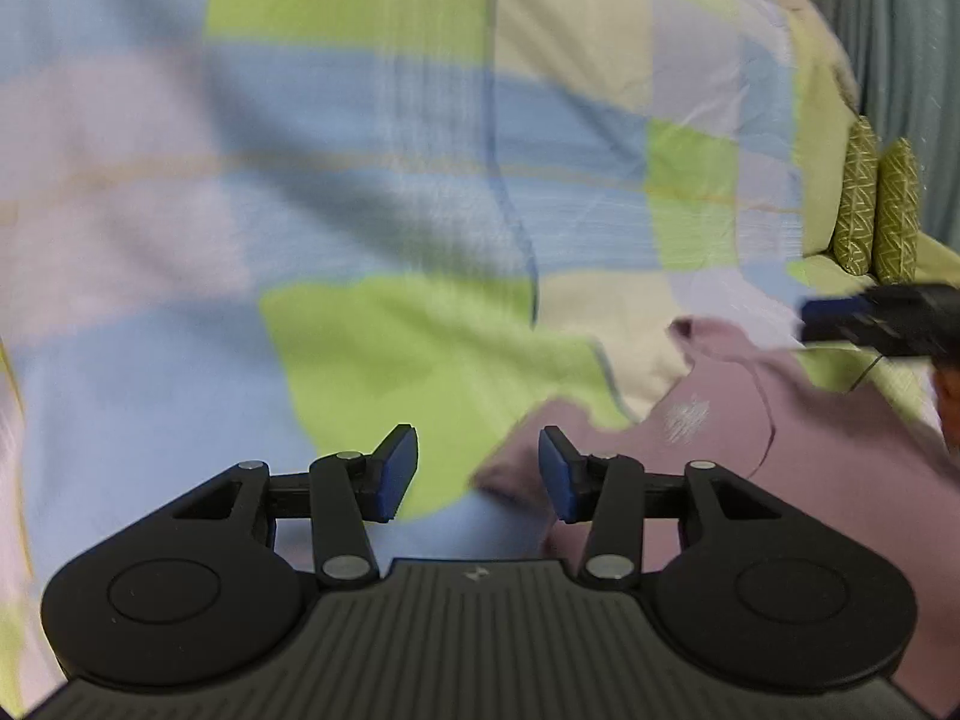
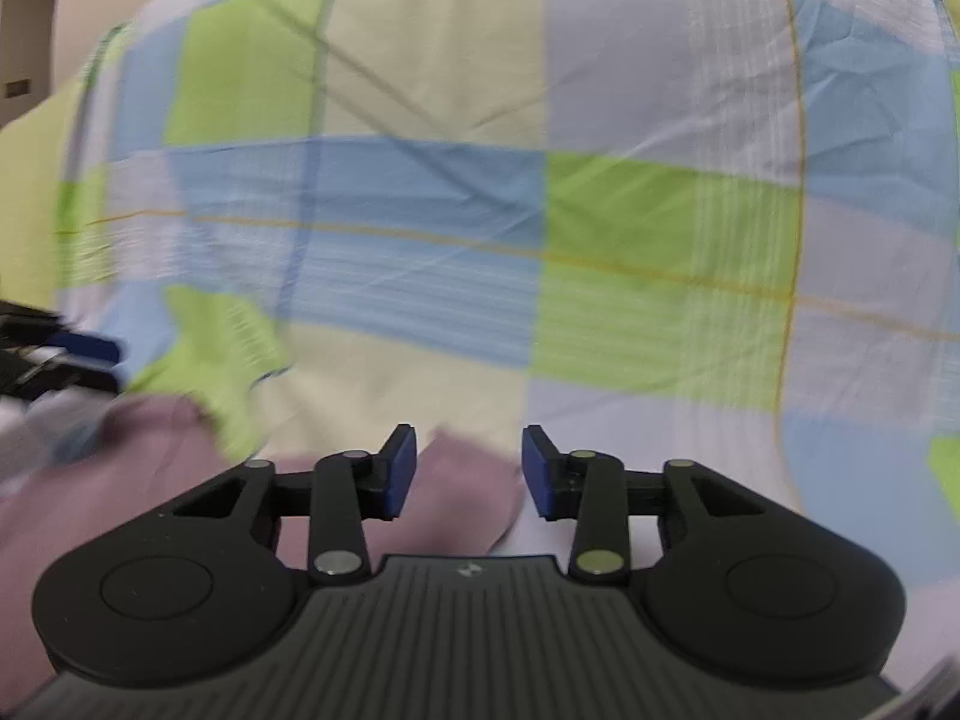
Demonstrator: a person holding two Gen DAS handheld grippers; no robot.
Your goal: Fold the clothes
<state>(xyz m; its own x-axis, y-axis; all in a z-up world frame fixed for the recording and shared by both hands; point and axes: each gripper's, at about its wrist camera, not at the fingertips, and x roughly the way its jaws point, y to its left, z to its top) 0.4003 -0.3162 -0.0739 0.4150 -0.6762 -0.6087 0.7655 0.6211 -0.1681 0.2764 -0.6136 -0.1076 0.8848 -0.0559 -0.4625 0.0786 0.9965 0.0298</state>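
Observation:
A mauve-pink garment (image 1: 750, 438) lies on a checked bedspread; a small white print shows on it. In the left wrist view my left gripper (image 1: 477, 474) is open, with one corner of the garment just ahead of its right finger. The right gripper (image 1: 864, 318) shows at the right edge of that view, above the garment. In the right wrist view my right gripper (image 2: 468, 471) is open, and a corner of the same garment (image 2: 462, 498) lies between and below its fingers. The left gripper (image 2: 54, 354) shows blurred at the left edge.
The bedspread (image 1: 390, 192) has blue, green, cream and lilac squares and fills both views (image 2: 540, 210). Two green patterned cushions (image 1: 879, 210) stand at the far right with a grey-blue curtain (image 1: 894, 30) behind them. A beige wall (image 2: 36, 30) is at the far left.

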